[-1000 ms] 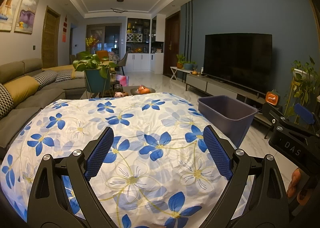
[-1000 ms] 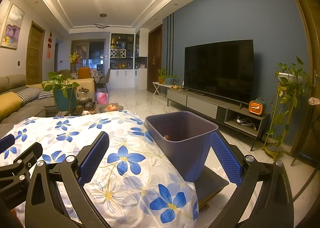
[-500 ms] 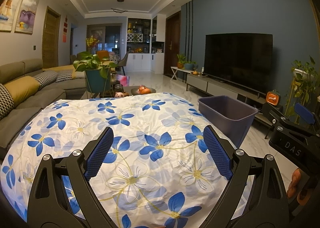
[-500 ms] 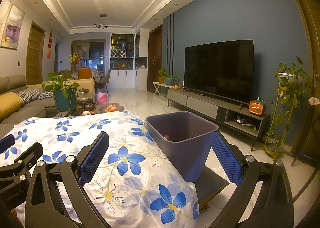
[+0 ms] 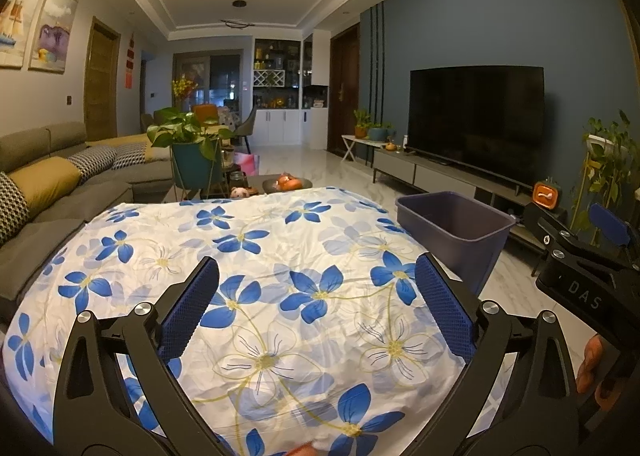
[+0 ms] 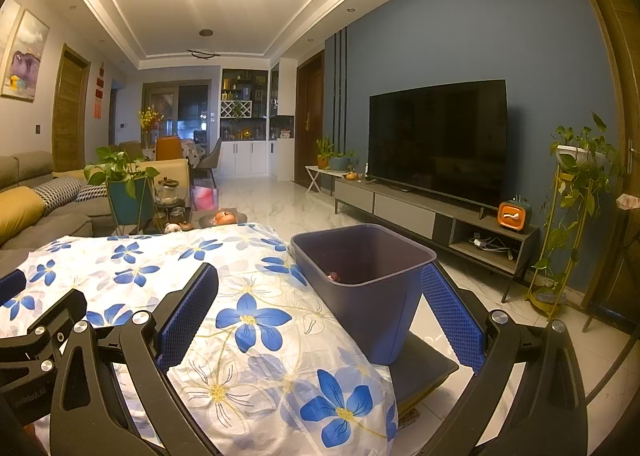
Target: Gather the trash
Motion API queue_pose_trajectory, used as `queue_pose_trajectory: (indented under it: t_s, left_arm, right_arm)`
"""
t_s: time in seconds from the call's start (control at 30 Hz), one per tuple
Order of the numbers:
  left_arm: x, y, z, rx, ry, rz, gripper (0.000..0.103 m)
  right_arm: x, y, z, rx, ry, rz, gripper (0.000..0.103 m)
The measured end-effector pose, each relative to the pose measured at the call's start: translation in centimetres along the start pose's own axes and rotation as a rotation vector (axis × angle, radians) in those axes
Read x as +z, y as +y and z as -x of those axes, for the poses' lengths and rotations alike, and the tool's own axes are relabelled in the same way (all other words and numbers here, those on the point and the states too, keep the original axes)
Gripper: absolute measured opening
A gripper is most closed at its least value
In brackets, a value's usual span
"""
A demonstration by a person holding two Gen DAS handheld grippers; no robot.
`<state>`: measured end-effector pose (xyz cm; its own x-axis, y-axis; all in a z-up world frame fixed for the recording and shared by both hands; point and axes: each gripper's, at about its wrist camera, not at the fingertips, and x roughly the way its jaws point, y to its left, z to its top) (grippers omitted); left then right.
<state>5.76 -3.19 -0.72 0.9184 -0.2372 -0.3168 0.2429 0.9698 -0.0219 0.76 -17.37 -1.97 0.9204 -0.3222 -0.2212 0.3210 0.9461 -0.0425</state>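
Observation:
A dark purple bin (image 5: 452,224) stands just off the right edge of a table under a white cloth with blue flowers (image 5: 260,256). In the right wrist view the bin (image 6: 360,296) is close ahead, and a small pinkish scrap (image 6: 334,276) lies inside it. My left gripper (image 5: 316,268) hovers over the cloth; its jaws are opening and nothing is between them. My right gripper (image 6: 319,274) stands open over the cloth's right edge and the bin, holding nothing. A small pinkish bit (image 5: 304,450) shows at the bottom edge of the left wrist view.
The bin rests on a low dark platform (image 6: 424,368). A grey sofa (image 5: 60,192) runs along the left. Beyond the table are a potted plant (image 5: 192,144) and a fruit plate (image 5: 288,184). A TV (image 6: 436,140) on a low cabinet lines the right wall, with a plant stand (image 6: 576,192).
The left gripper's jaws have spread slightly wider. A pinkish bit now shows at the bottom edge of the left wrist view. Both hands have kept still.

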Motion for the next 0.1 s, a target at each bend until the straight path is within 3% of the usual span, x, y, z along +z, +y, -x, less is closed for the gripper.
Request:
queue_pose_trajectory:
  t_s: [0.1]
  left_arm:
    - [-0.07, -0.06, 0.01, -0.003, 0.000, 0.006, 0.097]
  right_arm:
    - [0.04, 0.10, 0.04, -0.002, -0.002, -0.002, 0.098]
